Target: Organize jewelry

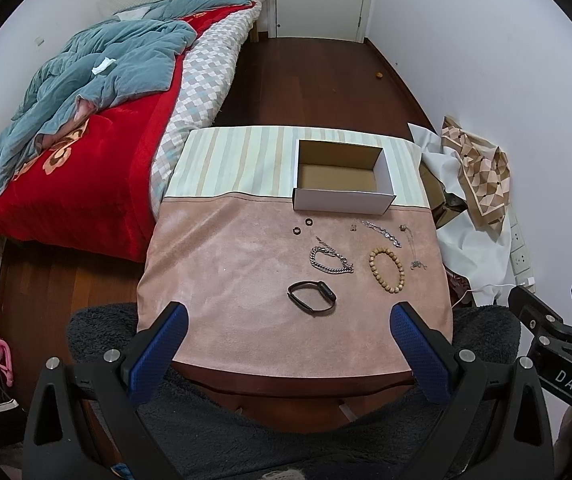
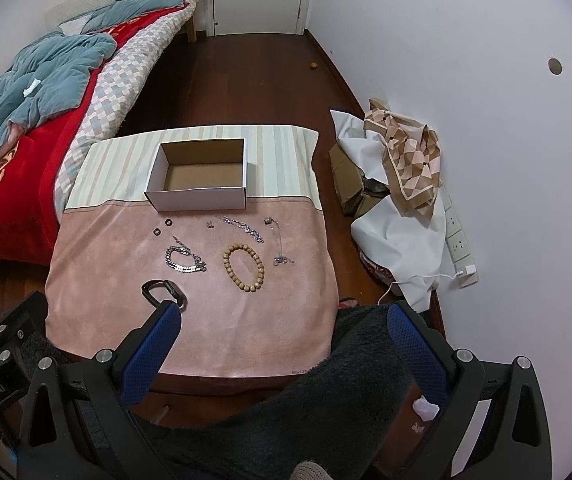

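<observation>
An open, empty cardboard box [image 1: 344,196] [image 2: 201,196] stands at the back of a small table covered in pink cloth [image 1: 221,280] [image 2: 105,272]. In front of it lie a black watch band [image 1: 312,297] [image 2: 163,291], a silver chain bracelet [image 1: 330,261] [image 2: 185,261], a wooden bead bracelet [image 1: 386,271] [image 2: 244,267], two dark rings [image 1: 308,222] [image 2: 167,223], a silver necklace [image 1: 382,232] [image 2: 241,227] and a thin pendant chain [image 1: 413,250] [image 2: 279,246]. My left gripper [image 1: 288,316] is open above the table's near edge. My right gripper [image 2: 283,316] is open, near the front right corner.
A bed with a red blanket and blue quilt [image 1: 85,120] [image 2: 25,92] stands to the left. Cloths and boxes [image 1: 470,184] [image 2: 398,176] are piled by the right wall, with a power strip [image 2: 458,236]. A dark fleece garment [image 2: 326,392] lies below the grippers.
</observation>
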`<state>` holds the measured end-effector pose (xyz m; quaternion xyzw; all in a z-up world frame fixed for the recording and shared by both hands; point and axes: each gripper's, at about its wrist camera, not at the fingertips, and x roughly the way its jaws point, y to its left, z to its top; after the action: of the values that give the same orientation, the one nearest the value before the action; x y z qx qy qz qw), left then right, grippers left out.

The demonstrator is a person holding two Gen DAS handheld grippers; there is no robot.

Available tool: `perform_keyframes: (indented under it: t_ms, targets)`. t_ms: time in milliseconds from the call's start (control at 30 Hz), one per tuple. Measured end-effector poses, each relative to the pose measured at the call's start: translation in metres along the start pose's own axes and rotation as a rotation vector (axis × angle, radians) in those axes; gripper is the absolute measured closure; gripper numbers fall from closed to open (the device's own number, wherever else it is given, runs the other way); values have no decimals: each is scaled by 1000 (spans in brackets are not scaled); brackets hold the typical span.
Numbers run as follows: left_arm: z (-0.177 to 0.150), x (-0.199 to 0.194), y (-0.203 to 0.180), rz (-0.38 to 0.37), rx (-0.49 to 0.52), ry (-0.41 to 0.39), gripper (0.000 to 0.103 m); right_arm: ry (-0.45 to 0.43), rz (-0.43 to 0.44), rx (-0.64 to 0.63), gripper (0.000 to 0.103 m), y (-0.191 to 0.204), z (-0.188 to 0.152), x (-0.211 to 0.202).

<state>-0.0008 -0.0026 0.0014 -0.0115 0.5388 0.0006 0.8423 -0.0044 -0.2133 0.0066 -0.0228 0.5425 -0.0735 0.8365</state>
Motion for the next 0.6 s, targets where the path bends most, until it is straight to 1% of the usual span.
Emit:
perform_keyframes:
  t_ms: [600]
  targets:
    - [0, 0, 1, -5, -5, -1, 0, -2, 0, -1, 0, 1, -1, -1]
